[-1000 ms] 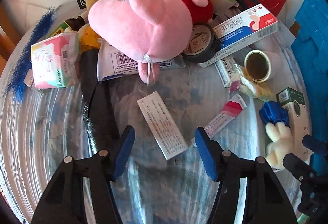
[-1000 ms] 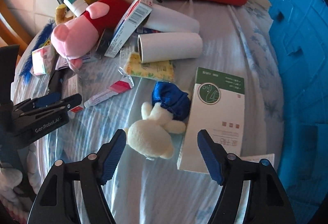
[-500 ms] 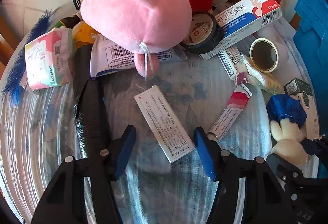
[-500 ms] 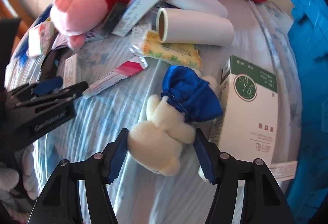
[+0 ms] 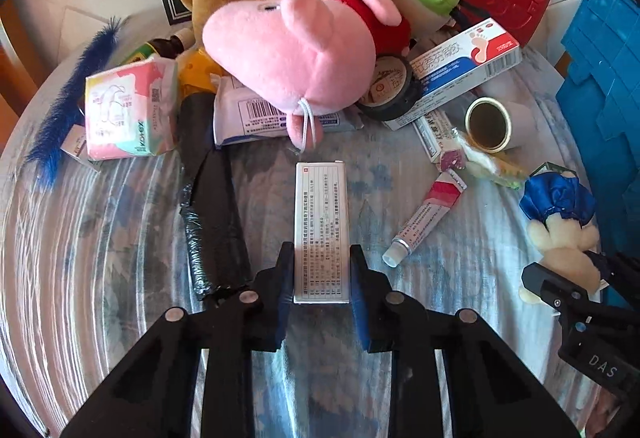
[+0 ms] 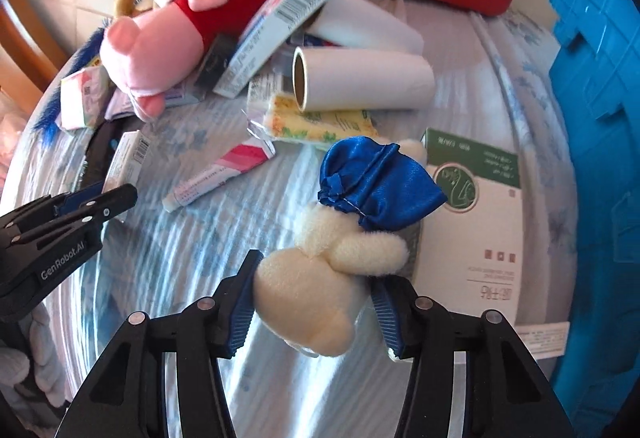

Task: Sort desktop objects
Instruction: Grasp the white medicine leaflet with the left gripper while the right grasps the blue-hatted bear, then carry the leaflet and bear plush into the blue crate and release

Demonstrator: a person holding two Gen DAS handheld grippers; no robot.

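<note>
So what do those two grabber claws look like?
Both the left gripper and right gripper are black plastic with two angled fingers, silver round rivets and ridged blue pads inside. White letters on the left one's side spell GenRobot.AI. No cables or sleeves show.

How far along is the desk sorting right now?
Early. Nothing looks sorted yet. In hand: the left gripper is shut on the white medicine box, the right gripper on the cream plush toy. Left: the pink pig plush, ointment tube and remaining pile.
</note>
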